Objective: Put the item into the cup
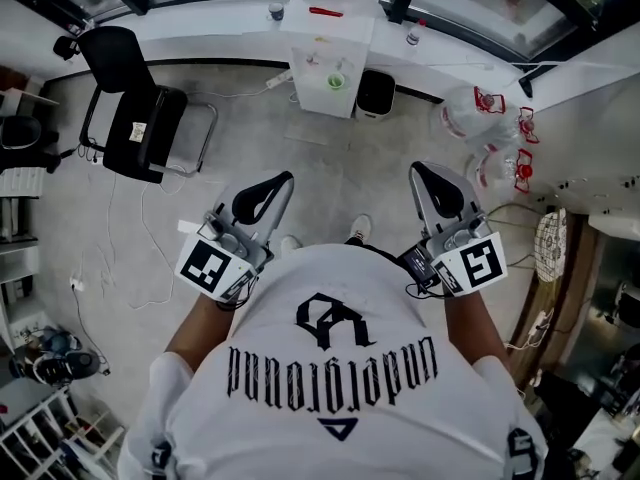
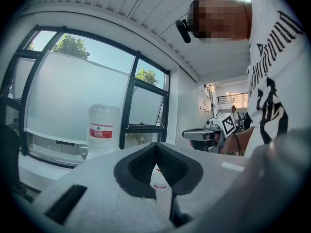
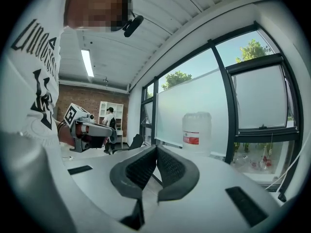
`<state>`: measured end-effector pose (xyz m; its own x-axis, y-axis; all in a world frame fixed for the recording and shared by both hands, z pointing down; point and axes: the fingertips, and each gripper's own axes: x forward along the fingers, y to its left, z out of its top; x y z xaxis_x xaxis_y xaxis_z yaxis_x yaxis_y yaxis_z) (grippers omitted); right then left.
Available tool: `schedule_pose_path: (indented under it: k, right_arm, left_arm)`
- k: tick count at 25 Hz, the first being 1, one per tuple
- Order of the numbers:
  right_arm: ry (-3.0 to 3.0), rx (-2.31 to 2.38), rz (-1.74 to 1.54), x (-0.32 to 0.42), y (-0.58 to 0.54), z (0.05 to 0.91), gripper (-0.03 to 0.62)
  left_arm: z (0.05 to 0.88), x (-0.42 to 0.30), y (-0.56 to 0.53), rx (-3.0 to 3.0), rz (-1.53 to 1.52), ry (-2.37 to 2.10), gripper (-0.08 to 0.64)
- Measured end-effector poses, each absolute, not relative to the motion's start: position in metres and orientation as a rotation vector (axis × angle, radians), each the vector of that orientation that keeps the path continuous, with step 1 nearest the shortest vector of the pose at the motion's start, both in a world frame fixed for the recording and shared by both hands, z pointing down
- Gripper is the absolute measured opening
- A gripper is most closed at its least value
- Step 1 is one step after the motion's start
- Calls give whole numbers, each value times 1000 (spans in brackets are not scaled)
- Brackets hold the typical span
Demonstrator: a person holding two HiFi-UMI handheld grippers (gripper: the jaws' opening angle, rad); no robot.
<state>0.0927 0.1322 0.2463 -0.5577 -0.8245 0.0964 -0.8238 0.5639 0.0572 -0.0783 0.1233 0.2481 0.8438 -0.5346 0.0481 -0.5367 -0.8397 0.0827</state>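
Grey concrete floor (image 1: 330, 183) is lying under a standing person in a white T-shirt with black lettering (image 1: 340, 368), who is holding both tools at waist height, well apart, pointing away from the body. The left gripper (image 1: 280, 183) is sitting with its jaws brought together at the tips. Its black ribbed pads (image 2: 141, 166) are closing on nothing, and only background is showing through the narrow gap below the tips. The right gripper (image 3: 156, 148) is matching it: its dark pads (image 3: 138, 169) are meeting at the tips and clasping nothing. Where the cup and the item are, I cannot tell from these views.

Ahead of the person, a white water dispenser cabinet (image 1: 330, 68) is standing against the window sill, and a large clear water jug with a red label (image 2: 102, 127) is resting on top of it. A black folding chair (image 1: 140, 108) is standing to the left. Clear plastic bags with red print (image 1: 490, 128) are lying to the right, near the wall. White cables (image 1: 130, 258) are trailing across the floor on the left.
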Motion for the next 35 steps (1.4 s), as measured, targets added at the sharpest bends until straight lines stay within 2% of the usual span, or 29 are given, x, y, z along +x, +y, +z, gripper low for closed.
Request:
schedule_pose_path:
  k: [17, 25, 35]
  right_arm:
    - [-2662, 1439, 0, -76, 194, 254, 15]
    - [-2667, 1388, -21, -110, 216, 257, 15]
    - [-2641, 1370, -14, -114, 217, 261, 15]
  left_arm:
    - [249, -235, 175, 2970, 10, -792, 15]
    - [252, -259, 189, 2961, -19, -820, 15]
    - [257, -264, 191, 2927, -27, -812, 15]
